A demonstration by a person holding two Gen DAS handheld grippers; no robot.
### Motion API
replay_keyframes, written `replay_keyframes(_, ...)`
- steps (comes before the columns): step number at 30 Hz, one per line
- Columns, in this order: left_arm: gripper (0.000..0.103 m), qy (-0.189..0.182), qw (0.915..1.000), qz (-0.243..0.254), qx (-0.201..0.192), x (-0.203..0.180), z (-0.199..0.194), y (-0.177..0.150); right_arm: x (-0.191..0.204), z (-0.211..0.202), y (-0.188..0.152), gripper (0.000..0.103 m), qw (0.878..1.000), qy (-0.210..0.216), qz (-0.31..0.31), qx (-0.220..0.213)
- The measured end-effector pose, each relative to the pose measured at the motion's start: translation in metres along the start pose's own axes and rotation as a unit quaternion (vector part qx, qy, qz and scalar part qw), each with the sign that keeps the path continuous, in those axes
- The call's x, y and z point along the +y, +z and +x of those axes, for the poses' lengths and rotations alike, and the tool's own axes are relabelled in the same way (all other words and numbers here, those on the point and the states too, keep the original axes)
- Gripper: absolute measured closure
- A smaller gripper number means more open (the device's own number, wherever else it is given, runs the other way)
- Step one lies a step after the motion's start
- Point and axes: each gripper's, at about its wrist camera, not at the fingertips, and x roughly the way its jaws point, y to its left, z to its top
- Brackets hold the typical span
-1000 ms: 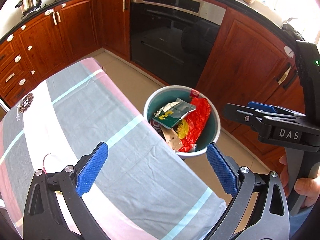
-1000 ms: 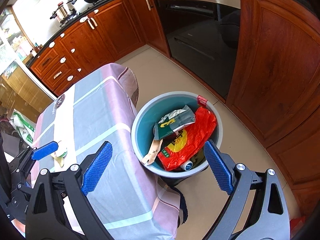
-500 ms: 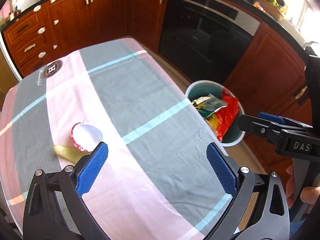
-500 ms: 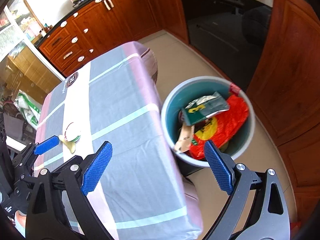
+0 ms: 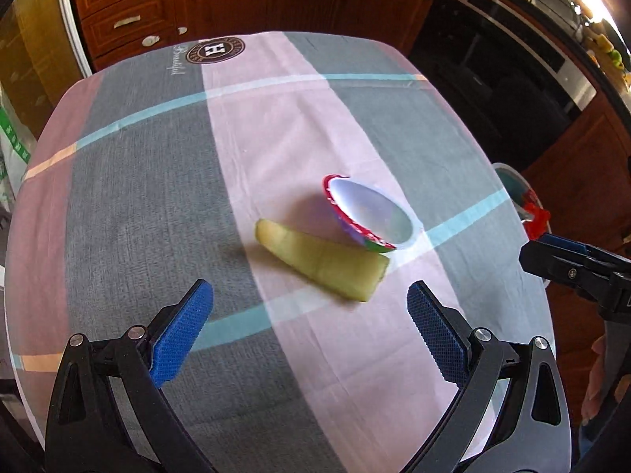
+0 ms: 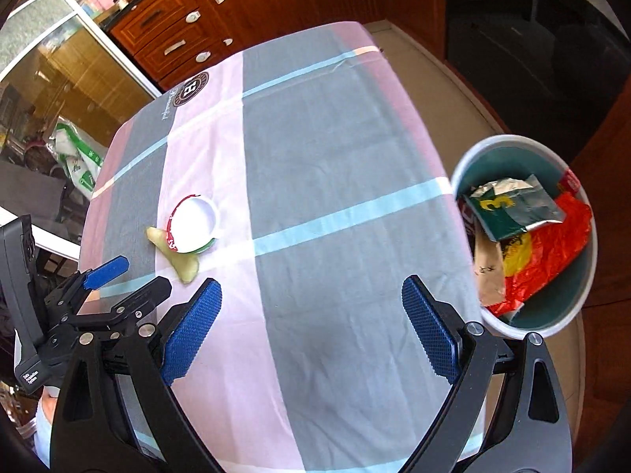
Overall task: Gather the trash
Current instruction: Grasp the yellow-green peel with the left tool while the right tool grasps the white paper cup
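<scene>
I am holding the left gripper (image 5: 309, 317) low over the table with its blue pads spread wide and nothing between them. Just ahead of its fingertips, a pale yellow-green peel (image 5: 321, 260) is lying flat on the pink band of the striped tablecloth (image 5: 157, 205). Touching the far side of the peel, a white cup with a red rim (image 5: 368, 215) is lying tipped on its side, its mouth facing toward me. Beyond them the cloth is running out to a round brown logo (image 5: 215, 50) near the table's far edge, and wooden drawers (image 5: 122, 19) are standing behind that.

I am keeping the right gripper (image 6: 311, 325) out over the grey and pink part of the cloth, likewise released and empty, its fingers wide apart. From this camera the cup and peel are sitting well off to the left, near the left gripper's tips. To the right, beside the table edge and lower down on the floor, the trash bin (image 6: 583, 295) is standing with a red plastic bag (image 6: 552, 248), a green foil packet (image 6: 512, 209) and a brown paper wrapper (image 6: 489, 272) lying inside. A dark oven front (image 6: 532, 39) is showing farthest back.
</scene>
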Motion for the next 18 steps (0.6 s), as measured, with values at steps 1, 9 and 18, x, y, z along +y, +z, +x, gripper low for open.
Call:
replay_keyframes(1, 0.004, -0.002, 1.0, -0.002, -0.001, 0.004, 0.0, 0.001, 0.006, 0.005, 0.002, 0.014, 1.0, 0.002, -0.005, 0.004)
replay_keyframes(9, 0.004, -0.014, 0.9998, 0.013, 0.002, 0.021, 0.007, 0.002, 0.051, 0.043, 0.023, 0.014, 0.998, 0.032, -0.03, 0.04)
replay_keyframes(18, 0.004, -0.032, 0.9994, 0.012, 0.006, 0.04, 0.01, 0.0, 0.081, 0.074, 0.035, 0.017, 0.997, 0.041, -0.054, 0.047)
